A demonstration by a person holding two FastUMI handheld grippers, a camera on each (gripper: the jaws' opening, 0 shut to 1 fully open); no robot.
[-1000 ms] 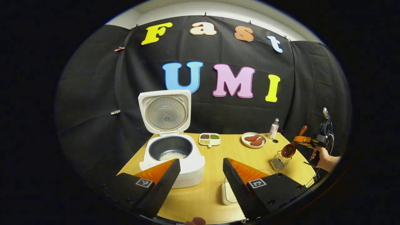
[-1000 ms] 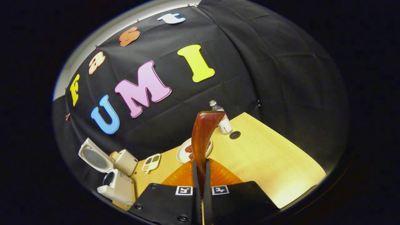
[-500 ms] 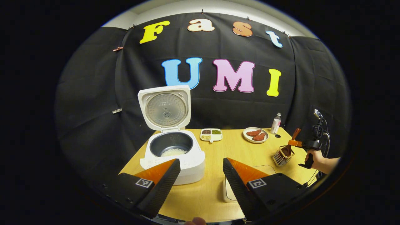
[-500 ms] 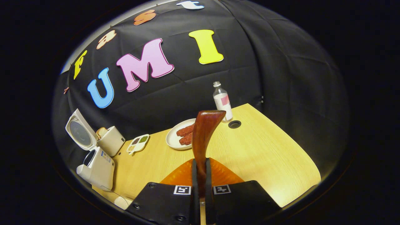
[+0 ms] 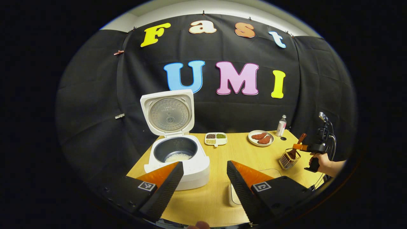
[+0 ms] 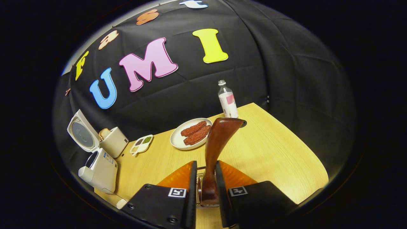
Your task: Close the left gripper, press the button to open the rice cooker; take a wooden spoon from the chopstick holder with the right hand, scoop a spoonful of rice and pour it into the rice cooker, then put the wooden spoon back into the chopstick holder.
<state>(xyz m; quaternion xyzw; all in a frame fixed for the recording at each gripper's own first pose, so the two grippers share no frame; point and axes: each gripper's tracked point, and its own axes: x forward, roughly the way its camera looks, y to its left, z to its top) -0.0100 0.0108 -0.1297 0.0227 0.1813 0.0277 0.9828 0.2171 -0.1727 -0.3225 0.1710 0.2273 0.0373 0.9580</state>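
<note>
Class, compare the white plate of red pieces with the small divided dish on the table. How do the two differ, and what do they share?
Shape: the white plate is round; the divided dish is squarish with compartments.
Contents: the plate holds a few long reddish pieces; the dish holds small portions of differently coloured grains.
Place: the plate lies nearer the bottle, the dish nearer the rice cooker.
Both are pale, shallow and rest on the wooden table.

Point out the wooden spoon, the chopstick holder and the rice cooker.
wooden spoon (image 6: 218, 140), right gripper view, on its handle.
chopstick holder (image 5: 287, 162), left gripper view, on its wire wall.
rice cooker (image 5: 194, 174), left gripper view, on its front body.
</note>
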